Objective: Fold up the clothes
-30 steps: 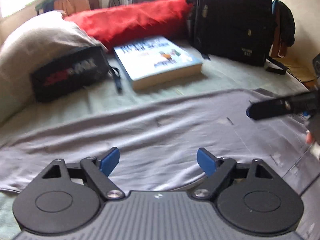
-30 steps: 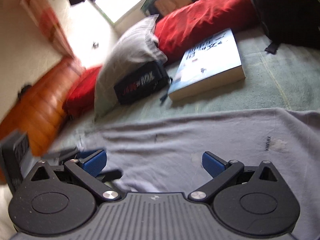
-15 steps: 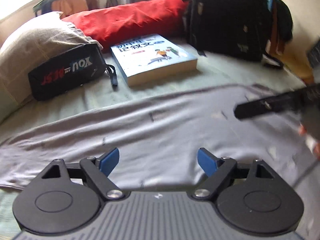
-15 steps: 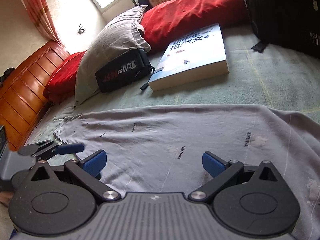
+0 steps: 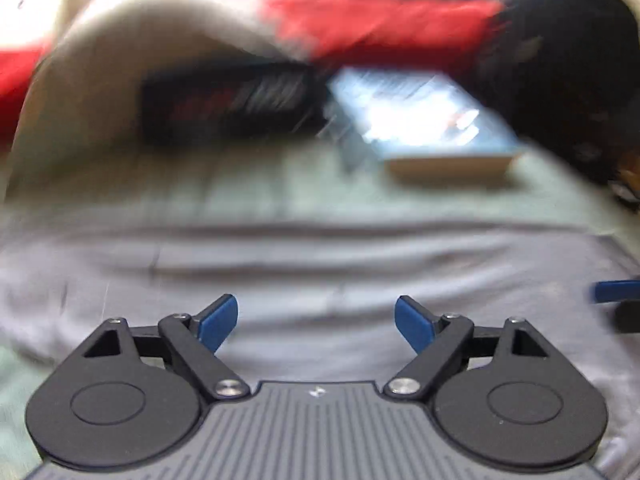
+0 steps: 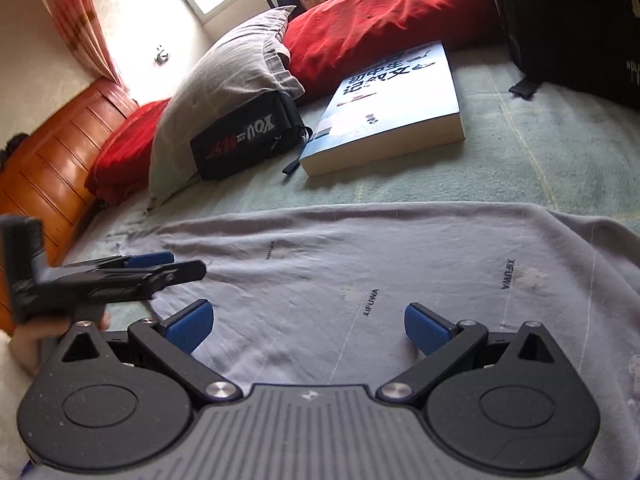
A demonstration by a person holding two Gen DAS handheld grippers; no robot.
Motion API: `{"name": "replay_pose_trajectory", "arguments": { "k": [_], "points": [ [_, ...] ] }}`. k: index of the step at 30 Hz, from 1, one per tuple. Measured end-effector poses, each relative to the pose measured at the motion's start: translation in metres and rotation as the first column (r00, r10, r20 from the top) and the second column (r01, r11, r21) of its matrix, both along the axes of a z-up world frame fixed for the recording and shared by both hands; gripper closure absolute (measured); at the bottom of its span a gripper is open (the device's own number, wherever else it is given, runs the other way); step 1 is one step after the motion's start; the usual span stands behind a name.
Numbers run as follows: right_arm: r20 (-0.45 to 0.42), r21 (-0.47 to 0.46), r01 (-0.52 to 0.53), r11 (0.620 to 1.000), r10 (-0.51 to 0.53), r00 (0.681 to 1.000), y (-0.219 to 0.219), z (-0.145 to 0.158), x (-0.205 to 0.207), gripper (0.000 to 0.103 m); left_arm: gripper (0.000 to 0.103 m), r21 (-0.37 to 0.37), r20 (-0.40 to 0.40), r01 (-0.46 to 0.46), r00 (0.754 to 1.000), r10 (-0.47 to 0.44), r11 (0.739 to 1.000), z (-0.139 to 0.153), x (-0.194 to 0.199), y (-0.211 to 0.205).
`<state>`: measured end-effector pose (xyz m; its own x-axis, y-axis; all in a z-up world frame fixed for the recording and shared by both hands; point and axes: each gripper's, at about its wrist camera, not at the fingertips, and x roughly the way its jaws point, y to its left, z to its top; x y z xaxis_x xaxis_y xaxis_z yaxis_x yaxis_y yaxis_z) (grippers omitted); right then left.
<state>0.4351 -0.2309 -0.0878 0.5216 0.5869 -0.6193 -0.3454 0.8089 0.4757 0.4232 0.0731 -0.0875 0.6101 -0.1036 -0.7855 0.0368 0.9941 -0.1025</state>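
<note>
Swinging leftward since the last frame, the left gripper (image 5: 316,322) now looks across the bed with its view smeared by motion; the pouch (image 5: 232,100) and book (image 5: 424,120) have slid toward the middle of its picture. Its blue pads stand wide apart with nothing between them, hovering over the near edge of the grey shirt (image 5: 320,264).

The right gripper (image 6: 306,326) is also spread wide and empty, low over the shirt (image 6: 360,264), and its view is sharp. The shirt lies flat and spread out on the green sheet (image 6: 520,168), running from left to right across the bed, small lettering printed on it.

In the right wrist view the left gripper (image 6: 160,266) shows side-on at the left, over the shirt's left end, a hand (image 6: 32,340) beneath it. Whether it touches the cloth cannot be told.

Beyond the shirt, well apart from it, lie the book (image 6: 392,100), the black pouch (image 6: 248,140), a grey pillow (image 6: 224,80) and a red cushion (image 6: 380,24). A black backpack (image 6: 568,20) stands at the far right.
</note>
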Motion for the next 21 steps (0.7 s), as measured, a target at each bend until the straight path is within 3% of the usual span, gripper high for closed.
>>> {"name": "replay_pose_trajectory", "arguments": {
  "k": [2,6,10,12,14,19,21],
  "points": [
    [-0.006,0.016,0.008,1.000,-0.008,1.000,-0.003,-0.002,0.001,0.000,0.016,-0.003,0.035,0.033,0.999,-0.033,0.999,-0.004,-0.019,0.004],
    [-0.008,0.021,0.000,1.000,0.001,1.000,0.002,-0.003,0.001,0.000,0.015,-0.013,-0.037,0.045,0.998,-0.046,0.999,0.006,-0.032,0.013],
    [-0.010,0.024,-0.010,1.000,0.011,1.000,0.007,-0.003,0.001,0.000,0.015,-0.017,0.003,0.003,1.000,-0.003,1.000,0.031,-0.015,0.019],
    [-0.011,0.026,-0.015,1.000,0.015,1.000,0.010,-0.004,0.001,0.000,0.015,-0.076,0.045,-0.023,0.999,0.026,0.997,0.037,0.000,0.023],
    [-0.011,0.028,-0.020,0.999,0.020,1.000,0.013,-0.004,0.001,0.000,0.015,-0.142,0.047,-0.061,0.997,0.068,0.988,0.034,0.026,0.028],
    [-0.017,0.038,-0.023,0.999,0.024,1.000,0.017,-0.007,0.002,0.000,0.016,-0.199,-0.047,-0.160,0.987,0.153,0.967,0.008,0.075,0.048],
    [-0.021,0.044,-0.021,0.999,0.022,1.000,0.018,-0.008,0.003,0.000,0.016,-0.205,-0.023,-0.192,0.981,0.192,0.960,0.000,0.084,0.054]
  ]
}}
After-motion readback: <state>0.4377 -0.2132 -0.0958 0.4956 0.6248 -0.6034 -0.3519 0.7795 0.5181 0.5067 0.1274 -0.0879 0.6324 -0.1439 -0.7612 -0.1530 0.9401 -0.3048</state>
